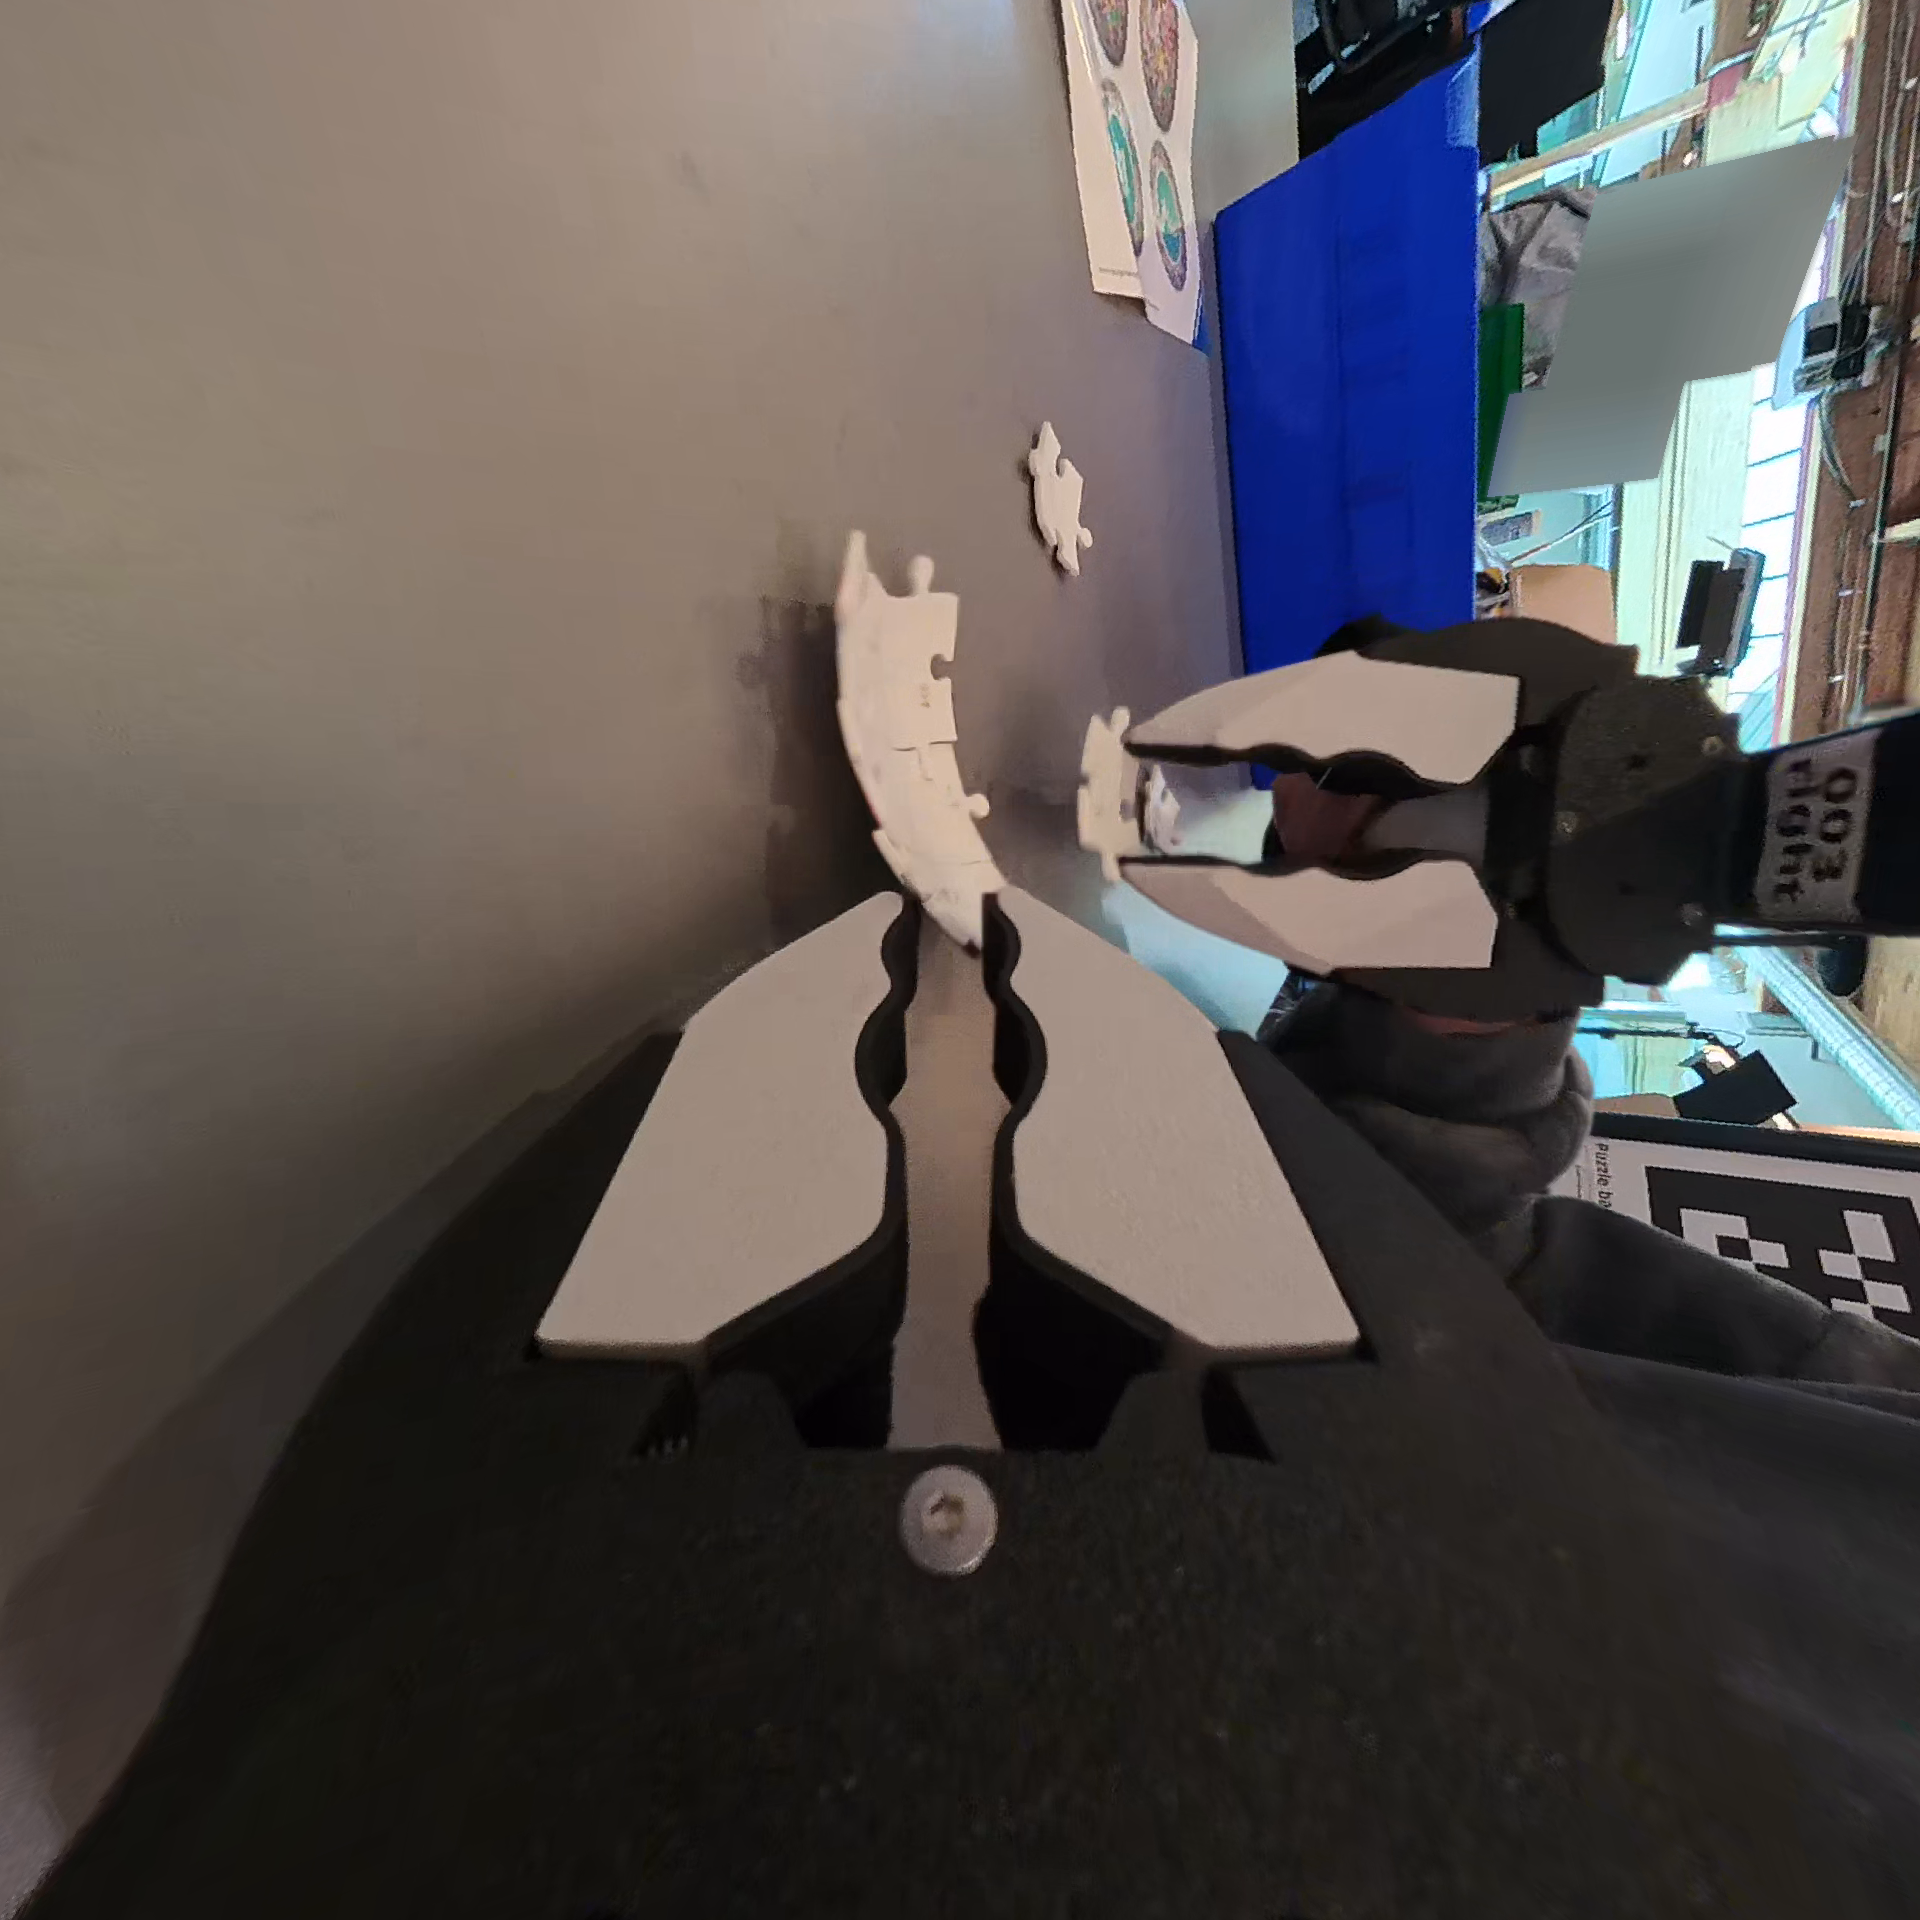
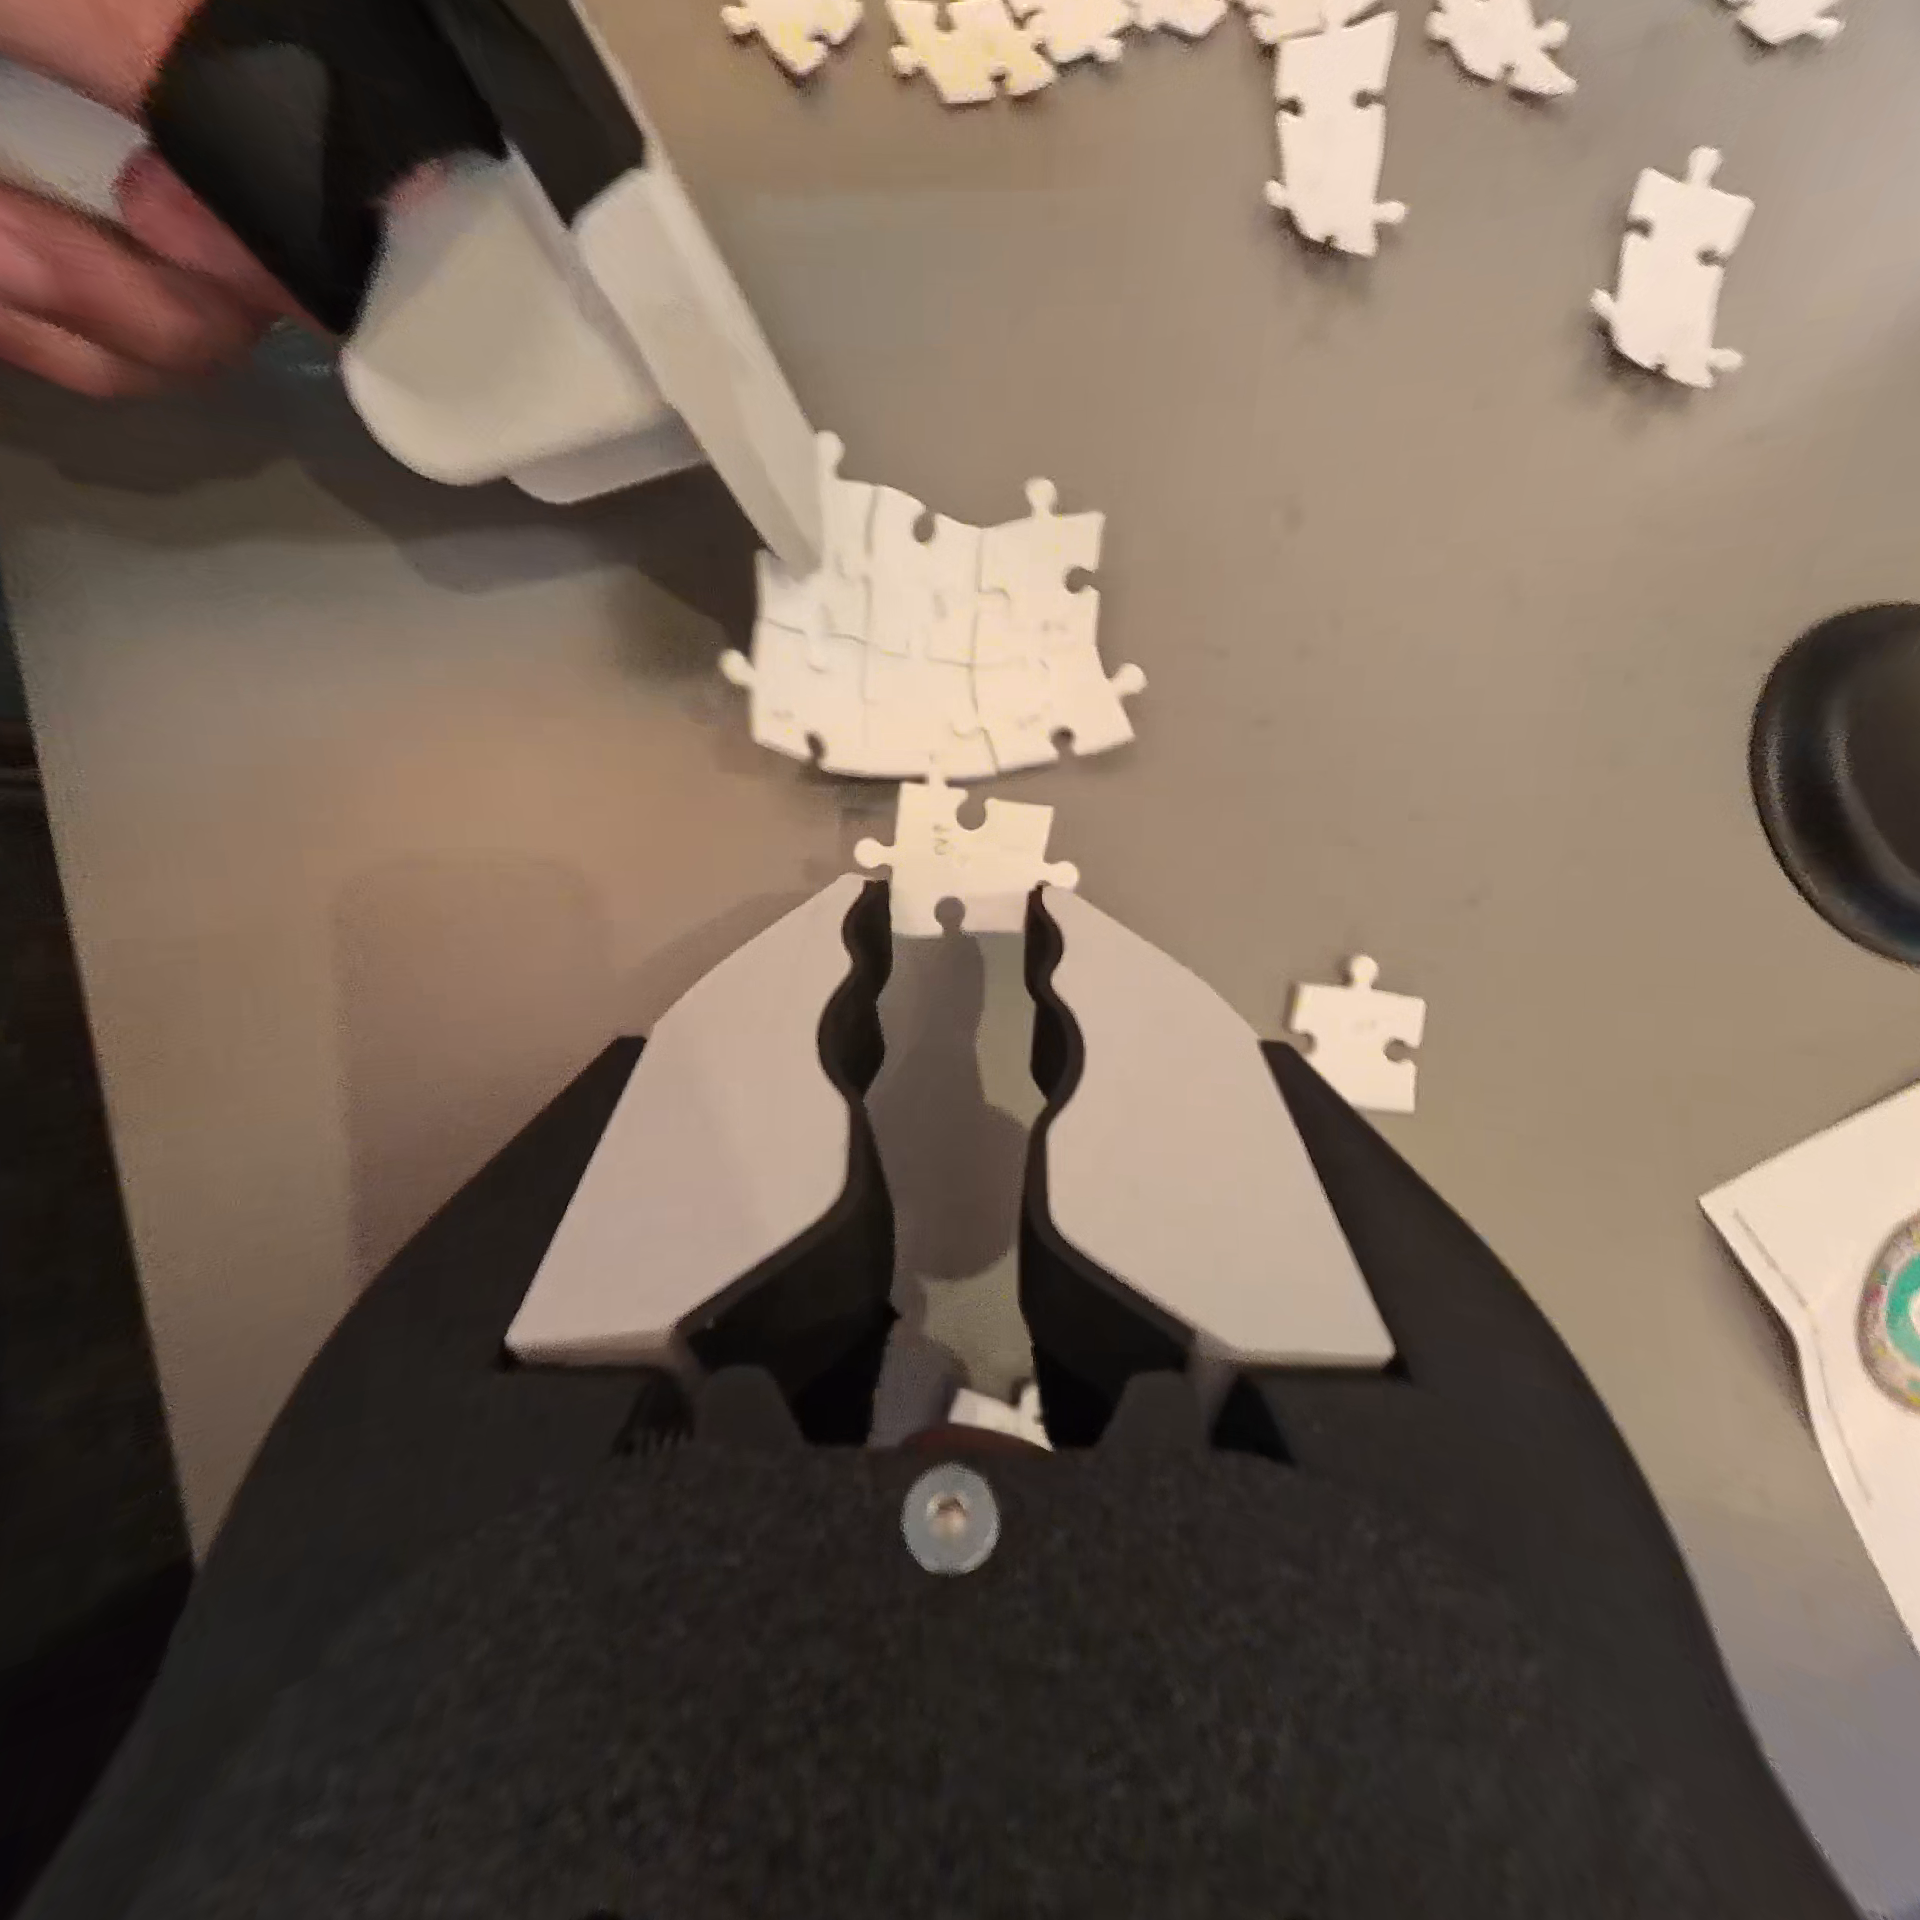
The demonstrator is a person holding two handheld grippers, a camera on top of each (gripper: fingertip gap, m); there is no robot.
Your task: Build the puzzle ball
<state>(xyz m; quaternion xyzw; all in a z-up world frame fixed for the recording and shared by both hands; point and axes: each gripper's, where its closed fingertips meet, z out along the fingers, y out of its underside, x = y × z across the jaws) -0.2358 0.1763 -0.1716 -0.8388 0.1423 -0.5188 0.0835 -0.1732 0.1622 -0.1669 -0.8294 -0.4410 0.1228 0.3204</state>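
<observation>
Left wrist view: left claw [image 1: 951, 914] pinched on the lower edge of the curved white panel [image 1: 906, 748]; right claw [image 1: 1127, 816] at 3 o'clock, clamping a single piece [image 1: 1099, 795], just apart. Right wrist view: piece [image 2: 971, 857] just below panel [image 2: 935, 644] above grey desk [image 2: 1403, 623]. Joining step; next likely needs tab-to-notch alignment, then a press.

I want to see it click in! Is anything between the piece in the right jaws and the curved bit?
Nothing visible. The piece in the right gripper sits just short of the curved section, which the left gripper holds; only bare table shows in the gap.
</observation>
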